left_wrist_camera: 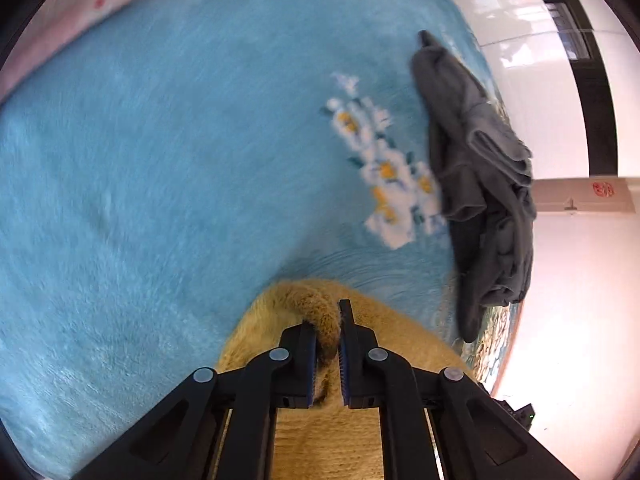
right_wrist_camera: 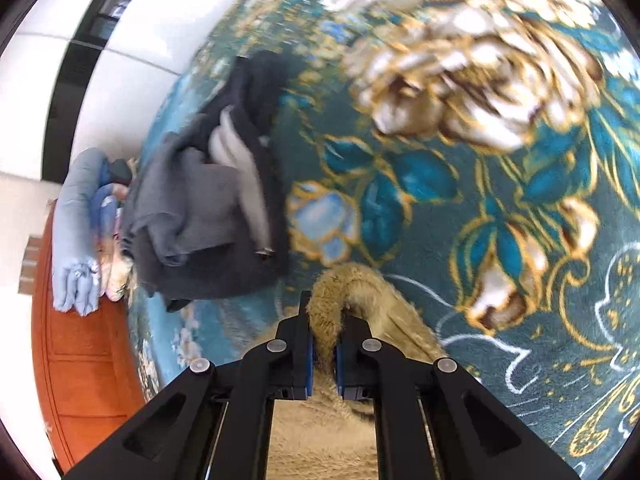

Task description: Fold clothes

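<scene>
A fuzzy tan garment lies low in the left wrist view on a light blue blanket. My left gripper is shut on a bunched fold of its edge. In the right wrist view the same tan garment rests on a dark teal floral blanket, and my right gripper is shut on another rolled-up fold of it. The cloth bulges up between the blue pads of both grippers. Most of the garment is hidden below the grippers.
A crumpled dark grey garment lies at the blanket's right edge, and shows as a dark grey pile in the right wrist view. A pink pillow sits far left. Light blue bedding rests by an orange wooden board. White floor lies beyond the edge.
</scene>
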`<state>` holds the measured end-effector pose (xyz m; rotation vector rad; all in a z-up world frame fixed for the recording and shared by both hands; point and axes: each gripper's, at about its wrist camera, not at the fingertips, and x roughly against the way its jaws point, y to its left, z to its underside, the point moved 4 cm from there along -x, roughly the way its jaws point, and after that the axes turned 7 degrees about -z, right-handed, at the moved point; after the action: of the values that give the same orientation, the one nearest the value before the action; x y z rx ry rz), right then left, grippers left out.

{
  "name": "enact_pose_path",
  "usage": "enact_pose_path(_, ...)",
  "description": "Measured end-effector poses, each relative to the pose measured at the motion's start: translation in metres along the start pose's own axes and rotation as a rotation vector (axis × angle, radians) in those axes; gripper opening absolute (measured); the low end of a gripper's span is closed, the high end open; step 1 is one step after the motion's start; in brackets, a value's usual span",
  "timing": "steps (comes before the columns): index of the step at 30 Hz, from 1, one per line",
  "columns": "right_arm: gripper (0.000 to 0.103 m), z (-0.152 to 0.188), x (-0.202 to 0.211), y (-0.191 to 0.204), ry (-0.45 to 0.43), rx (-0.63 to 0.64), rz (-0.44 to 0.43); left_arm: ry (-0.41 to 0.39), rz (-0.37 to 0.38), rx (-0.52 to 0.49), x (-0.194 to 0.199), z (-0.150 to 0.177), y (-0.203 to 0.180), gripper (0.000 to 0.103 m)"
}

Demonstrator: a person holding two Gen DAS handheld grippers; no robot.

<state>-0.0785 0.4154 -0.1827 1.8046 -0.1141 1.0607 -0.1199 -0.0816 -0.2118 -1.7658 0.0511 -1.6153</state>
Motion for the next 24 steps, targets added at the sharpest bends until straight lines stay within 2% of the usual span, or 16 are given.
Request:
enact_pose_path(2,0.008,-0.001,-0.001,-0.003,-0.001,-0.004,-0.008,0.01,0.012,0.017,-0.001,0.002,0.006,0.016)
enact_pose_path(6,0.012,-0.002,0.0,0.0,-0.001,0.009,-0.014,-0.007,-0.02,-0.014,0.009,0.007,0.009,0.041)
enact_pose_path(8,0.019,0.0,0.006,-0.001,-0.012,0.011,-0.008,-0.02,-0.022,-0.029,0.019,0.015,0.011,0.054)
enact_pose_path(9,0.027,0.002,0.01,-0.002,-0.022,0.014,-0.006,-0.026,-0.021,-0.036,0.025,0.019,0.012,0.055)
enact_pose_path(11,0.033,0.009,0.021,-0.006,-0.03,0.005,-0.019,-0.031,-0.013,-0.046,0.033,0.029,0.015,0.056)
enact_pose_path(13,0.033,0.022,0.034,-0.014,-0.024,0.004,-0.04,-0.007,-0.022,-0.065,0.032,0.05,0.016,0.056)
enact_pose_path(16,0.033,0.051,0.054,-0.03,-0.007,0.015,-0.026,0.045,-0.099,-0.11,0.02,0.084,0.019,0.056)
enact_pose_path(20,0.033,0.088,0.072,-0.052,0.027,-0.004,-0.016,0.074,-0.177,-0.107,0.004,0.118,0.032,0.056)
enact_pose_path(24,0.033,0.121,0.073,-0.066,0.075,-0.027,-0.029,0.077,-0.174,-0.094,0.01,0.126,0.037,0.056)
